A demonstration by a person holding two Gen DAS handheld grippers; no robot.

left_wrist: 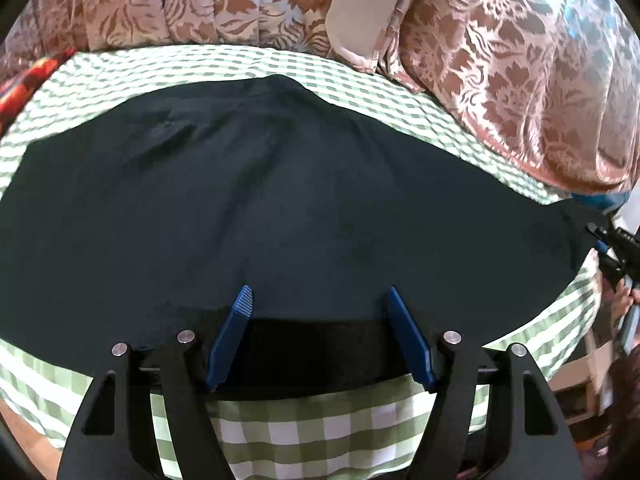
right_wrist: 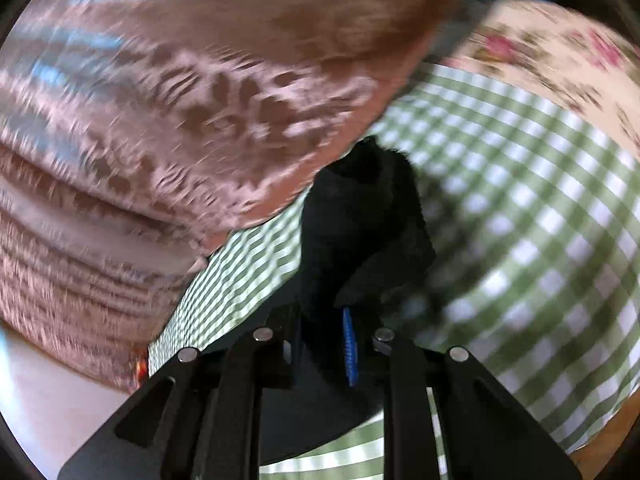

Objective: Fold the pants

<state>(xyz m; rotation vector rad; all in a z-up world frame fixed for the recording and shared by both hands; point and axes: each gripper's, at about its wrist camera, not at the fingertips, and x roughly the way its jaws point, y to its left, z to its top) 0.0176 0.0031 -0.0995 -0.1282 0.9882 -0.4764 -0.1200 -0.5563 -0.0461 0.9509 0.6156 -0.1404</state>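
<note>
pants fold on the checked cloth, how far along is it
Done: the dark pants lie spread flat on the green checked cloth. In hand: the right gripper is shut on a bunched end; the left gripper stands open at the near edge. Left: no finished fold shows yet.

We see the pants (left_wrist: 280, 208) spread on the bed sheet (left_wrist: 280, 436), curtain (left_wrist: 520, 80) behind, a pillow (right_wrist: 560, 52) to the right.

Soft daylight; left view sharp, right view motion-blurred, fisheye-bent edges.
</note>
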